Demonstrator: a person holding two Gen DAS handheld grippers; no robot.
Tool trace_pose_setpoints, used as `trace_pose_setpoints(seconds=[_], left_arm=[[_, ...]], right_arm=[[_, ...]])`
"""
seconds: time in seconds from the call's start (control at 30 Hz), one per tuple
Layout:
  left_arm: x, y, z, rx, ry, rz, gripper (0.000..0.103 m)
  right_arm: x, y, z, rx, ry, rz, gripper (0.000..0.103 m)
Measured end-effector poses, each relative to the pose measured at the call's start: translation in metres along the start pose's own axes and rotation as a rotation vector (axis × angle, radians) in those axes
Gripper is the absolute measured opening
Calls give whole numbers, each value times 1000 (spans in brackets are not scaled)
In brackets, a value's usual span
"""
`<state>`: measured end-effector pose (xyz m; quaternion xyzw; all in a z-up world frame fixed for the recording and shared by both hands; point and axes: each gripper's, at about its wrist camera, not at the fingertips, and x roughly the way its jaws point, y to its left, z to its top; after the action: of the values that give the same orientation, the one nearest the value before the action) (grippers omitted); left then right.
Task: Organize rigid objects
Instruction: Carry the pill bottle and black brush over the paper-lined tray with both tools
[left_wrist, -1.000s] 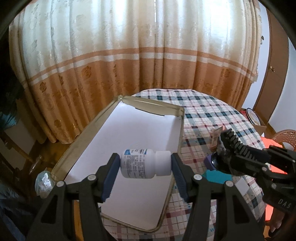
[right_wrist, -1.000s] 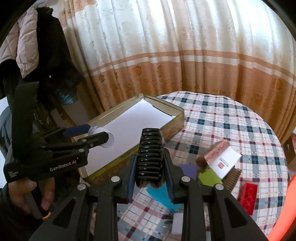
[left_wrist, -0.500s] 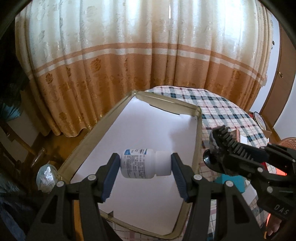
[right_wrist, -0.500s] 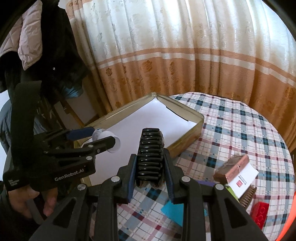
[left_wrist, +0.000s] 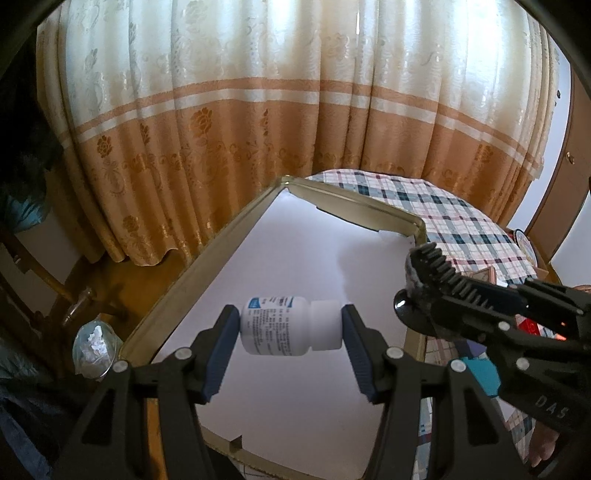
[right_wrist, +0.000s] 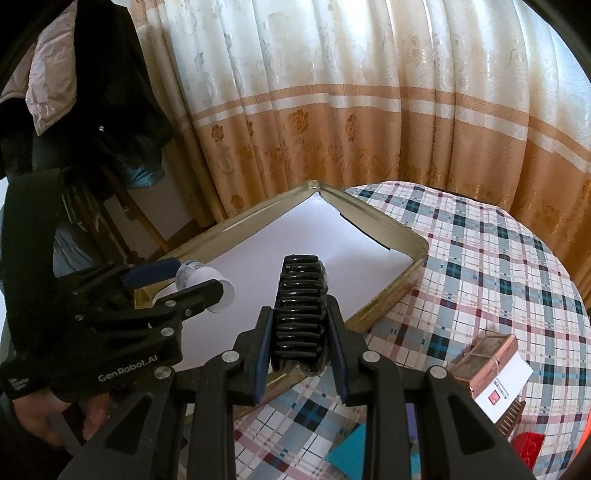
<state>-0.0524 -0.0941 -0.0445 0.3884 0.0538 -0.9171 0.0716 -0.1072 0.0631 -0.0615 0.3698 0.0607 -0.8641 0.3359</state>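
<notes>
My left gripper (left_wrist: 290, 332) is shut on a white pill bottle (left_wrist: 284, 326) with a blue label, held sideways above the gold tray (left_wrist: 199, 273) lined with white paper. My right gripper (right_wrist: 301, 325) is shut on a black ribbed hair clip (right_wrist: 301, 310), held over the tray's near right rim (right_wrist: 384, 310). The clip (left_wrist: 432, 269) and the right gripper show at the right of the left wrist view. The bottle (right_wrist: 201, 278) and the left gripper (right_wrist: 184, 282) show at the left of the right wrist view.
The round table has a plaid cloth (right_wrist: 487, 266). On it to the right lie a brown and white box (right_wrist: 495, 365), a red brick (right_wrist: 528, 448) and a teal card (right_wrist: 351, 458). A curtain (left_wrist: 295, 122) hangs behind. A plastic bag (left_wrist: 94, 341) lies on the floor at left.
Both grippers have moved left and forward over the tray with their objects still held. The tray now fills more of both views.
</notes>
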Motion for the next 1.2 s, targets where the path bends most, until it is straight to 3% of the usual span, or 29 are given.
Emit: trace_pose_setpoints(seconds=[1.2], left_arm=[[26, 32, 8, -61, 29, 32, 57]], right_arm=[[55, 12, 23, -48, 62, 7, 31]])
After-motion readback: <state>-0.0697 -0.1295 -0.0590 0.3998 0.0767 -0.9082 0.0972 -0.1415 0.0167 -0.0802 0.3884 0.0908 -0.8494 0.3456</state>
